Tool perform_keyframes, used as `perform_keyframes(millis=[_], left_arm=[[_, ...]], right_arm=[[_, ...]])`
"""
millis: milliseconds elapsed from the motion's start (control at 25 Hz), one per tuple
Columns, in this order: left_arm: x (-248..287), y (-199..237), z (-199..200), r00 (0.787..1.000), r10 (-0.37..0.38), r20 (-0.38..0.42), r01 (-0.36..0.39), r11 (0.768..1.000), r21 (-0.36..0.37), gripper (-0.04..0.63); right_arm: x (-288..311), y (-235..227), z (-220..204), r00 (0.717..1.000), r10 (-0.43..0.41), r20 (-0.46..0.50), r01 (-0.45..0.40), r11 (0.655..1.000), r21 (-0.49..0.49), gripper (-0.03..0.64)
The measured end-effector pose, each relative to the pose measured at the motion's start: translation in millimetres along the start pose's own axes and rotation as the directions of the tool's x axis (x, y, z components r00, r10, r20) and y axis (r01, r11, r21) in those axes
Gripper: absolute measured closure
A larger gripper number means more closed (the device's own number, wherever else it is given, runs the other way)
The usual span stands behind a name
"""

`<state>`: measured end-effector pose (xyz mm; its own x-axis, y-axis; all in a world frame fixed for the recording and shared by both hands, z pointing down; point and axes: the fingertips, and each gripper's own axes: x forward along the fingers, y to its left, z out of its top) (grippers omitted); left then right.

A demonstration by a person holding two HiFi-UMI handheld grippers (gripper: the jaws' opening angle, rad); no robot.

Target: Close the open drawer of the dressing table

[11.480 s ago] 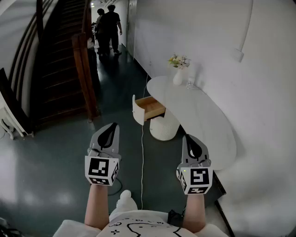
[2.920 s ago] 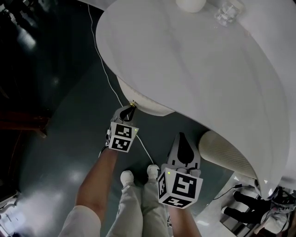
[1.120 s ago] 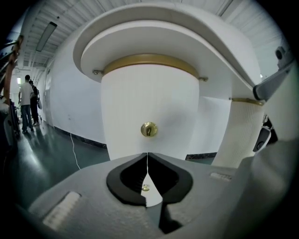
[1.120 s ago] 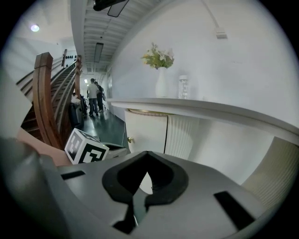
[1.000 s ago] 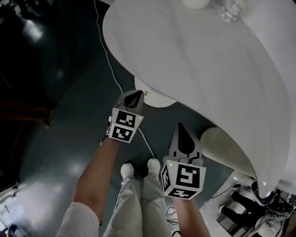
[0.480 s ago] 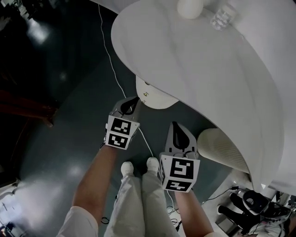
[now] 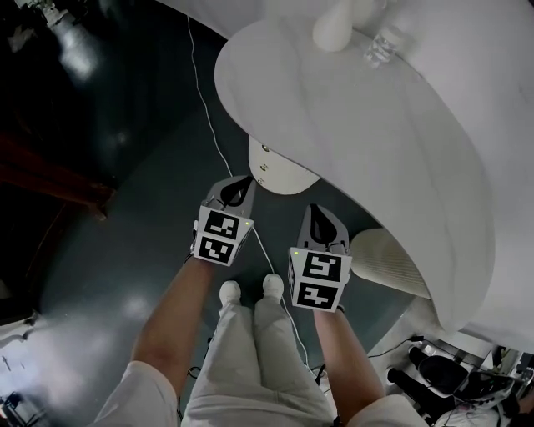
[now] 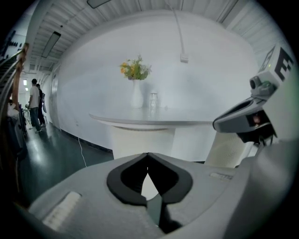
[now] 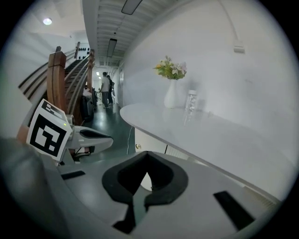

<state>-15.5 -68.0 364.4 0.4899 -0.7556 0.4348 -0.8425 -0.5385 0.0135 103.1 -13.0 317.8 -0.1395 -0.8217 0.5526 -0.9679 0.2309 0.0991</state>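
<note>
The white dressing table (image 7: 392,142) fills the upper right of the head view. Its curved drawer front (image 7: 284,173) with small knobs (image 7: 265,148) sits tucked under the tabletop edge, and no wooden inside shows. My left gripper (image 7: 240,188) is shut and empty, its tip a short way below the drawer front and apart from it. My right gripper (image 7: 322,218) is also shut and empty, beside the ribbed pedestal (image 7: 388,260). The left gripper view has its gripper (image 8: 148,156) facing the table (image 8: 154,122). Ahead of my right gripper (image 9: 146,154) is the drawer front (image 9: 150,141).
A white vase (image 7: 334,25) and a glass (image 7: 380,48) stand at the table's far end. A white cable (image 7: 213,125) runs over the dark floor past my feet. A wooden staircase (image 9: 58,74) rises on the left, and people (image 8: 33,105) stand down the corridor.
The drawer, open with its wooden inside showing at first, now sits in under the tabletop. My left gripper has drawn back slightly from its front; my right gripper has come up beside it.
</note>
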Motion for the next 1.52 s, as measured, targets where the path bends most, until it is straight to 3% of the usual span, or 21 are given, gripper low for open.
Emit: perform_keyframes(millis=[240,440,760,1160,1520], left_arm=[[-26,7,41,0.999,0.032,0.035,-0.031,0.999,-0.032,0.578],[-45,10,82,0.996,0.053,0.072,-0.05,0.998,-0.041,0.578],[-74,11,153,0.983,0.083,0.162,-0.074,0.995,-0.064,0.578],[-118,25,251,0.94,0.131,0.316,-0.114,0.991,-0.071,0.578],[-173,34,318,0.883,0.182,0.433,-0.207,0.978,0.01,0.578]], right_arm=[[-13,3,20,1.0,0.022,-0.015,-0.022,1.0,-0.018,0.623],[-19,-4,44,1.0,0.031,-0.007,-0.031,0.999,0.028,0.621],[-47,-25,110,0.996,0.021,0.086,-0.027,0.998,0.064,0.621],[-80,-50,199,0.977,-0.009,0.213,-0.003,0.999,0.054,0.621],[-118,-46,256,0.931,0.088,0.355,-0.079,0.996,-0.04,0.621]])
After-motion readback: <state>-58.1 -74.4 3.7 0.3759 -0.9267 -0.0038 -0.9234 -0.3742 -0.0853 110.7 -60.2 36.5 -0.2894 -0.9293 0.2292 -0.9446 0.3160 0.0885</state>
